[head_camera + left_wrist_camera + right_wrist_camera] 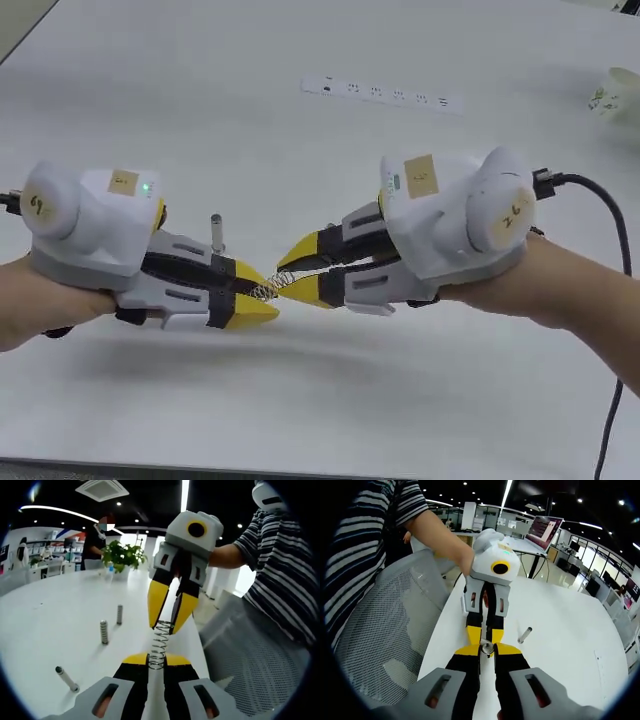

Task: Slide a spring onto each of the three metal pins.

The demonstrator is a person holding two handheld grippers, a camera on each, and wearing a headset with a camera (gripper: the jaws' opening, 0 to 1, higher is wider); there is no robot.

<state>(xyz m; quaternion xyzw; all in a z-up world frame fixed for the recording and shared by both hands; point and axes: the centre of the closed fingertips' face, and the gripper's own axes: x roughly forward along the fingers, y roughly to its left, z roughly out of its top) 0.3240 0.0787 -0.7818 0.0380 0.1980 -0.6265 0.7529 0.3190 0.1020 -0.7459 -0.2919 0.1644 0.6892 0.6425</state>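
Left gripper (pixel 156 659): tongs clamped on 1 end of a small coiled steel spring (pixel 160 642), held just above the white workbench (pixel 300 150). Right gripper (pixel 164 626): tongs apart, the spring's free end between their yellow tips. Beyond, on the bench: upright grey metal pin (pixel 104 631), 2nd upright pin (pixel 119 614), 3rd pin lying flat (pixel 66 678)

Bright, even light comes from ceiling strips (pixel 182 495) and spotlights (pixel 580 501), which flare white. The white desk (pixel 320 400) carries soft, pale shadows under the left gripper (pixel 265 292) and right gripper (pixel 283 278). The head view is sharp. Both gripper views bulge at the edges, and their far backgrounds look hazy.
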